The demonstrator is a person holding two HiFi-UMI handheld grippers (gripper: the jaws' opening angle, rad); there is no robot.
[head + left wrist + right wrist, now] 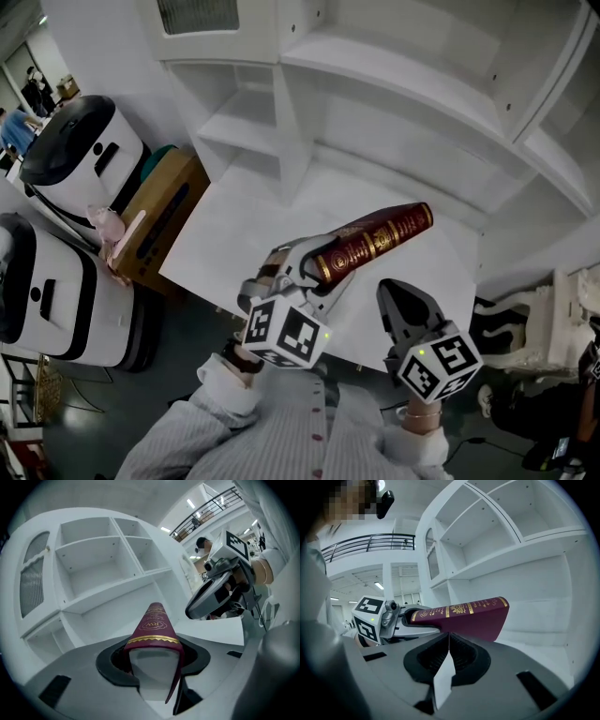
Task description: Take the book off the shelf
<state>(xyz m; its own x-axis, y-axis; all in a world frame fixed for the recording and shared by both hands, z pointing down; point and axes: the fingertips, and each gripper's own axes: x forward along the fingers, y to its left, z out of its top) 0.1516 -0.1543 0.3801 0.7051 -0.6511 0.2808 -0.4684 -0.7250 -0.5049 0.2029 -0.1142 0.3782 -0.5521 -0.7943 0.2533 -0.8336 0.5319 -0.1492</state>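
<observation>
A maroon book [380,236] with gold print on its spine hangs tilted over the white table [234,234], in front of the empty white shelf unit [394,94]. My left gripper [317,267] is shut on the book's near end, spine upward. In the left gripper view the book [153,623] rises between the jaws. My right gripper [392,292] sits just right of the book, shut and holding nothing. From the right gripper view the book [473,616] lies across above my closed jaws, with the left gripper [401,620] at its left end.
Two white rounded machines [75,159] and a brown cardboard box [159,220] stand left of the table. A white ornate chair [553,319] is at the right. The shelf compartments [98,559] hold nothing.
</observation>
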